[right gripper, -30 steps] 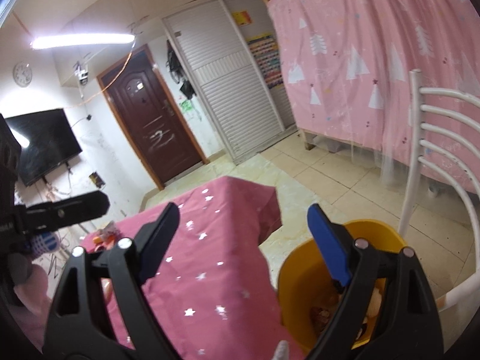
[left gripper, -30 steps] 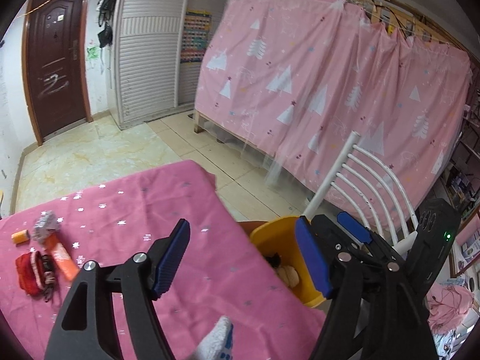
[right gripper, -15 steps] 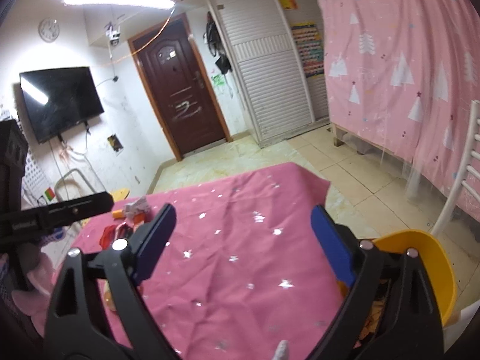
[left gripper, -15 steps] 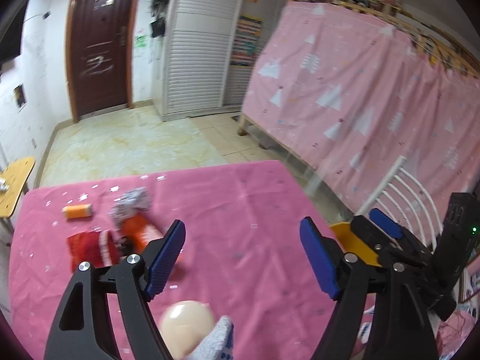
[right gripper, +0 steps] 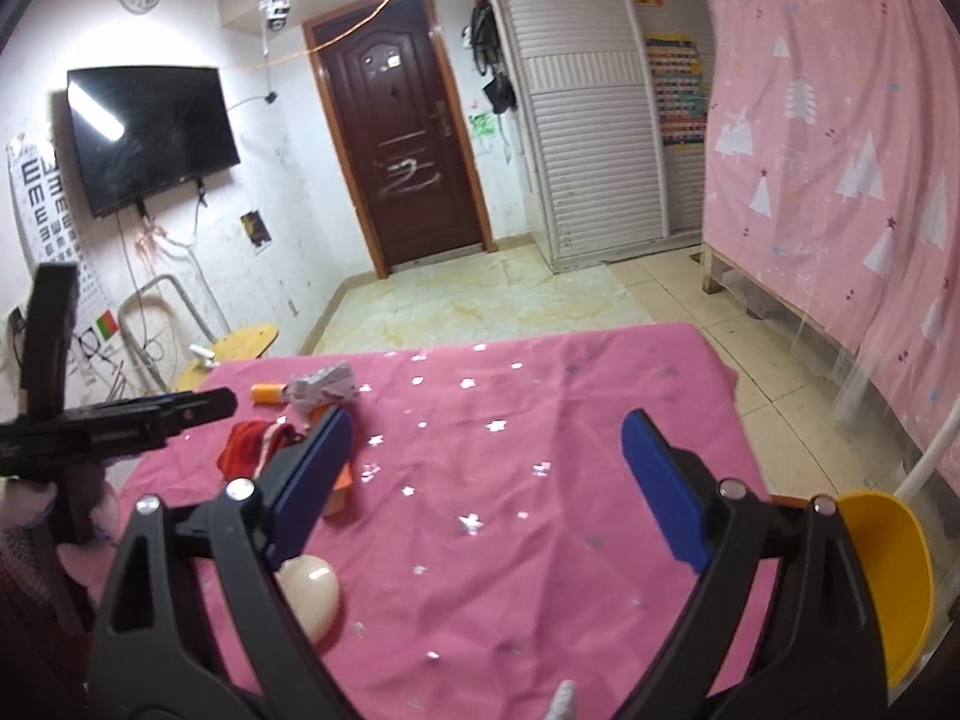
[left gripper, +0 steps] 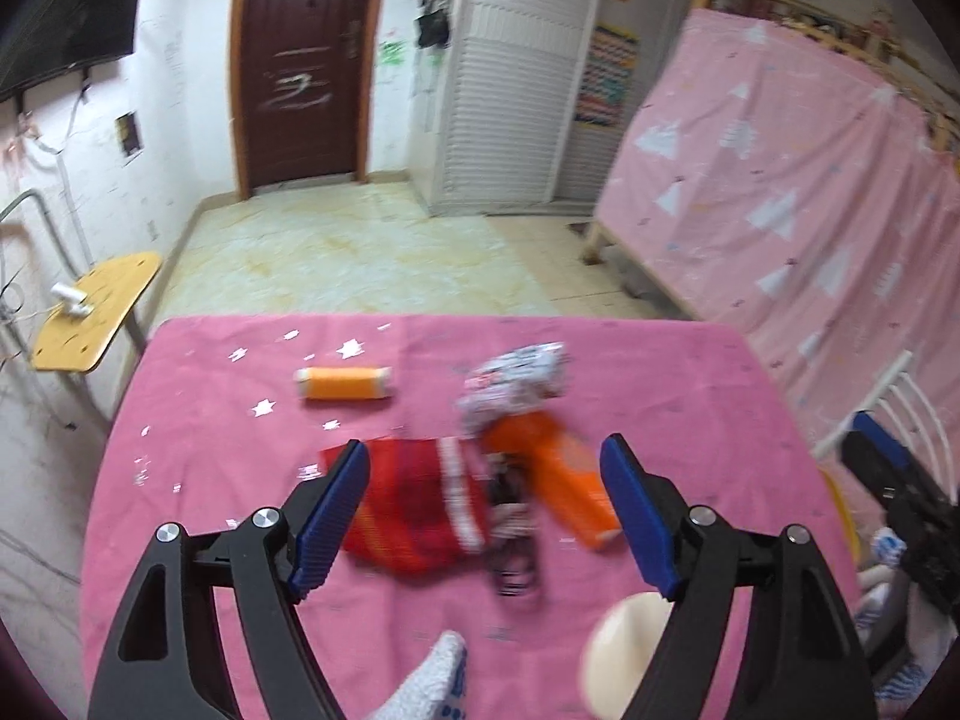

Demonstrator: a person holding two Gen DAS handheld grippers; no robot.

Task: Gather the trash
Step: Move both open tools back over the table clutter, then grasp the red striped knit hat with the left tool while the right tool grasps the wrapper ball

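left gripper [left gripper: 483, 501] above the pink-clothed desk [left gripper: 690, 372], fingers spread wide, holding nothing. framed between them: red mesh bag [left gripper: 414, 510], orange box [left gripper: 564, 480] touching it, crumpled white wrapper [left gripper: 516, 381] at the box's far end. orange tube [left gripper: 343, 384] lies apart, farther back. right gripper [right gripper: 486, 474] likewise spread, empty, over bare cloth. yellow bin [right gripper: 894, 576] sits off the desk's right edge. pale round object [right gripper: 309, 597] near the front edge.

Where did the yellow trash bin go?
The yellow bin sits off the table's right edge, at the lower right of the right wrist view, just below the white chair. The pink tablecloth lies to its left.
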